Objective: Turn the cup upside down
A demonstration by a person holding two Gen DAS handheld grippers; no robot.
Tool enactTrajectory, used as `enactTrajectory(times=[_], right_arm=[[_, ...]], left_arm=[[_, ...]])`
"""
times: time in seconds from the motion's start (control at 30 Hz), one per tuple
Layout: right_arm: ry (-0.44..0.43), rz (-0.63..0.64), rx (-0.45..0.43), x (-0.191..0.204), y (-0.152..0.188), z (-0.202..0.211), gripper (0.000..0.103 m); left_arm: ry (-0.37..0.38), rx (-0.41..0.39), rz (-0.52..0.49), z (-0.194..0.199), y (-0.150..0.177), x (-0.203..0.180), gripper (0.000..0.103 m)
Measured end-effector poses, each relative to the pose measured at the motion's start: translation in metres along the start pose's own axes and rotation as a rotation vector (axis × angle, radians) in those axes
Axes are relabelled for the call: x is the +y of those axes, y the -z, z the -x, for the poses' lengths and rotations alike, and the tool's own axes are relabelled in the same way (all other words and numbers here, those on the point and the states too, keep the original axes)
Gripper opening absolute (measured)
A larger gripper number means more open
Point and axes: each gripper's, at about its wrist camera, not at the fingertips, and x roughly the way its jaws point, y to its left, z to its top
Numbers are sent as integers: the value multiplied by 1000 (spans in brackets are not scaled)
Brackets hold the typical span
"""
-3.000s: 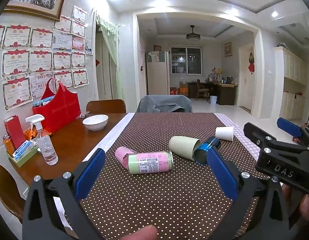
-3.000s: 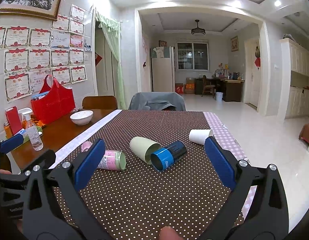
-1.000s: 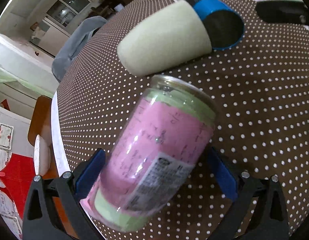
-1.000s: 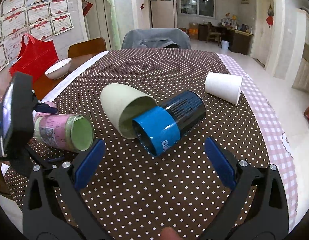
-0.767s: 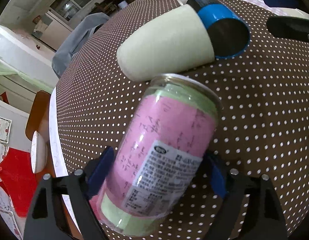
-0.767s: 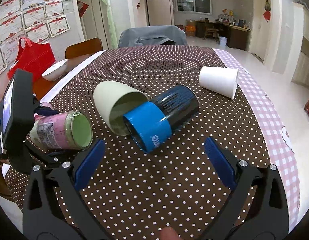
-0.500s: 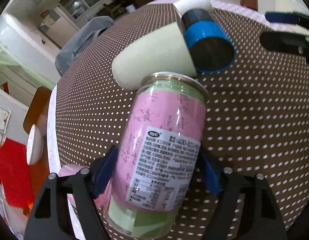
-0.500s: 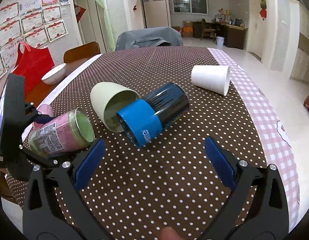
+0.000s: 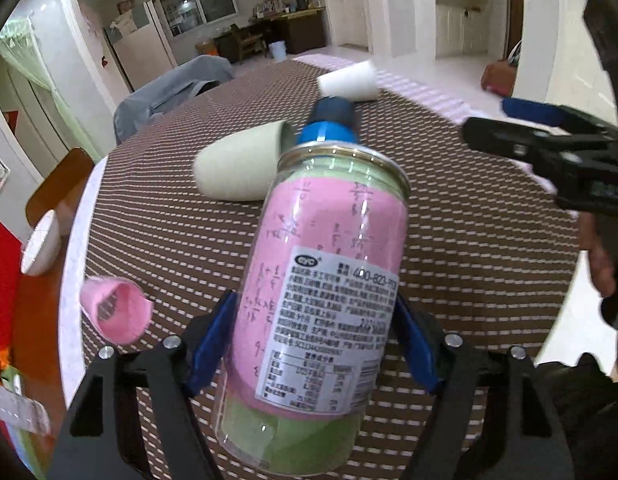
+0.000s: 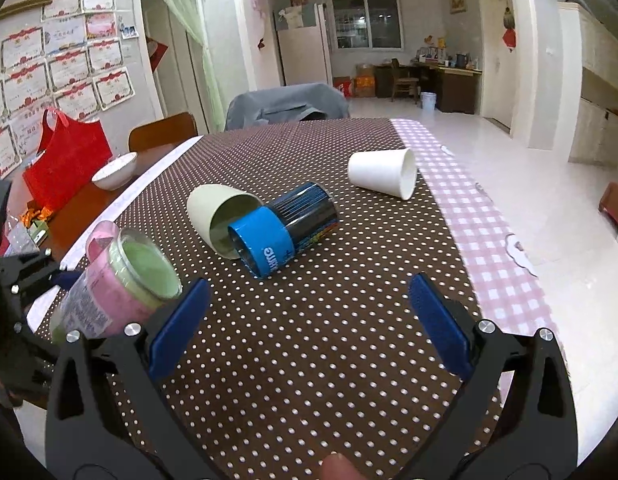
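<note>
In the left wrist view, the left gripper [image 9: 315,340] is clamped on the pink-and-green clear cup [image 9: 321,304], blue pads on both sides of its lower body, cup lifted off the dotted tablecloth [image 9: 469,248] and tilted, open rim pointing up and away. Behind it a beige cup [image 9: 237,168] lies on its side, a blue-black cup [image 9: 329,124] next to it, a white paper cup [image 9: 349,82] further back, also on its side. A pink cup [image 9: 115,308] lies at left near the cloth edge, white bowl [image 9: 41,244] beyond on bare wood. Right gripper [image 9: 549,140] visible at right edge. In the right wrist view, the right gripper [image 10: 307,320] is wide apart, holding nothing, hovering over the tablecloth [image 10: 309,360]. The held cup [image 10: 121,288] sits at left, green inside showing, mouth facing toward the middle. Beige cup [image 10: 221,216] and blue-black cup [image 10: 285,228] touching, white paper cup [image 10: 383,178] apart at right. Red bag [image 10: 65,164] against the wall at left.
</note>
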Motion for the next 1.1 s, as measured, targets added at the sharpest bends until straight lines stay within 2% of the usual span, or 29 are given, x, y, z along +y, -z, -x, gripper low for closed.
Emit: enactTrajectory(times=[0.2, 0.37, 0.5, 0.6, 0.7, 0.87, 0.93, 0.97, 1.1], right_arm=[[16, -7, 3, -9, 6, 8, 97], [28, -12, 12, -14, 10, 10, 97], [27, -14, 16, -16, 13, 11, 97], [23, -15, 17, -17, 14, 12, 97], [20, -18, 18, -16, 14, 13, 97], [9, -21, 19, -15, 14, 14, 97], [2, -21, 18, -14, 13, 15, 97], [-3, -22, 18, -14, 13, 16, 97], [-20, -26, 19, -12, 10, 17, 97]], left_arm=[[43, -5, 16, -1, 7, -21, 74], [70, 11, -8, -12, 11, -34, 74], [33, 13, -45, -21, 12, -44, 76], [-35, 53, -54, -29, 11, -48, 78], [-27, 75, -28, -30, 10, -45, 79], [-9, 23, 20, -16, 12, -39, 80], [-1, -12, 45, -6, 14, -37, 84], [4, -25, 58, -2, 15, -36, 89], [-13, -90, 115, 17, 17, -30, 90]])
